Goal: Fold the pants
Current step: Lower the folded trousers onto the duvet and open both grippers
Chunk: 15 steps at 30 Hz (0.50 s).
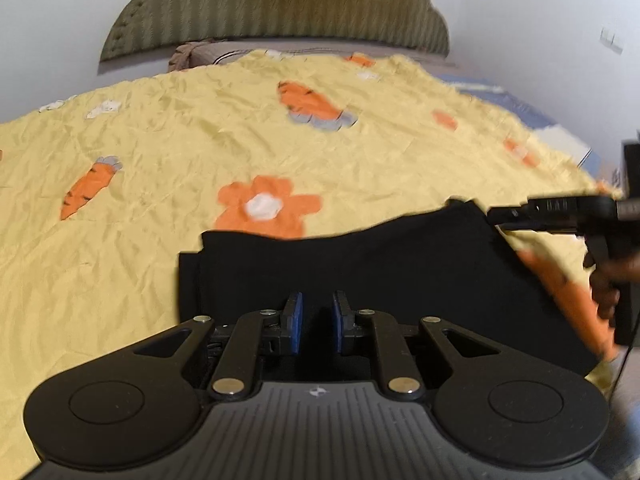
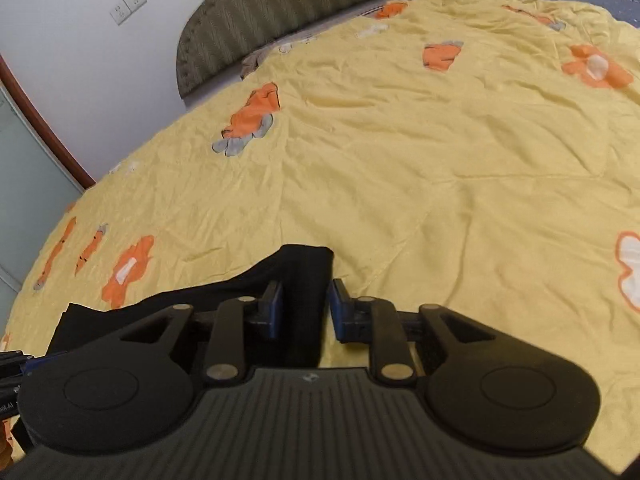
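Observation:
Black pants (image 1: 360, 264) lie folded flat on a yellow bedspread (image 1: 200, 140). My left gripper (image 1: 317, 304) is open, its blue pads (image 1: 295, 312) apart just above the pants' near middle, holding nothing. My right gripper (image 2: 306, 296) is open too, with the pants' far right corner (image 2: 304, 276) lying between and under its fingers. In the left wrist view the right gripper (image 1: 504, 216) reaches in from the right at that corner. The left gripper's tip (image 2: 16, 364) shows at the right wrist view's left edge.
The bedspread (image 2: 440, 160) has orange carrot and flower prints and covers a wide bed. A green padded headboard (image 1: 276, 4) and white wall stand behind. A wall socket (image 2: 128, 5) and a door frame (image 2: 40, 120) are at the left.

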Each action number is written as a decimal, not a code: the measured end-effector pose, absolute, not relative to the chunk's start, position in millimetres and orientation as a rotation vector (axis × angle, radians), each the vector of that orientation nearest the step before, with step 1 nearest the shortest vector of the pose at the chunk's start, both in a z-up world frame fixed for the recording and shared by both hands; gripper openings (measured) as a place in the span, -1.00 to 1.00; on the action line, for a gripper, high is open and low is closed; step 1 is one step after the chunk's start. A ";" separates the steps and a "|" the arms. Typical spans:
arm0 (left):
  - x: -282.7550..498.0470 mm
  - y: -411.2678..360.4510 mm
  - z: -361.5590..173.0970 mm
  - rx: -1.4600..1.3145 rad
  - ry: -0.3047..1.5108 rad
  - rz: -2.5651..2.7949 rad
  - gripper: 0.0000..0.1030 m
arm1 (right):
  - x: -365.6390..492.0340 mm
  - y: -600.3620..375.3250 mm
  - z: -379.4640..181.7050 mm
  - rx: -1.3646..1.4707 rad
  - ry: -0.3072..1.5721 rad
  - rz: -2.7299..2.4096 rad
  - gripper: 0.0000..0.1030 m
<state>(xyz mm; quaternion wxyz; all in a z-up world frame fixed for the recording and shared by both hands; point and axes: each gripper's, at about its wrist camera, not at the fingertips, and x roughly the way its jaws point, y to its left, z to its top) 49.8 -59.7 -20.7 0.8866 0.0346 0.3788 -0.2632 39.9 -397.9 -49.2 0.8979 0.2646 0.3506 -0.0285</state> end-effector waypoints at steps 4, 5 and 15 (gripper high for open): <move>70.0 -68.6 -21.8 0.036 0.803 -0.536 -0.57 | 1.9 -369.1 -13.0 0.263 0.637 -0.246 -0.26; 76.9 -69.7 -24.4 0.026 0.802 -0.522 -0.53 | -8.5 -357.8 -6.5 0.218 0.619 -0.218 -0.26; 76.8 -55.6 -30.4 0.050 0.732 -0.457 -0.50 | -95.1 -303.1 -40.4 0.141 0.741 0.015 -0.25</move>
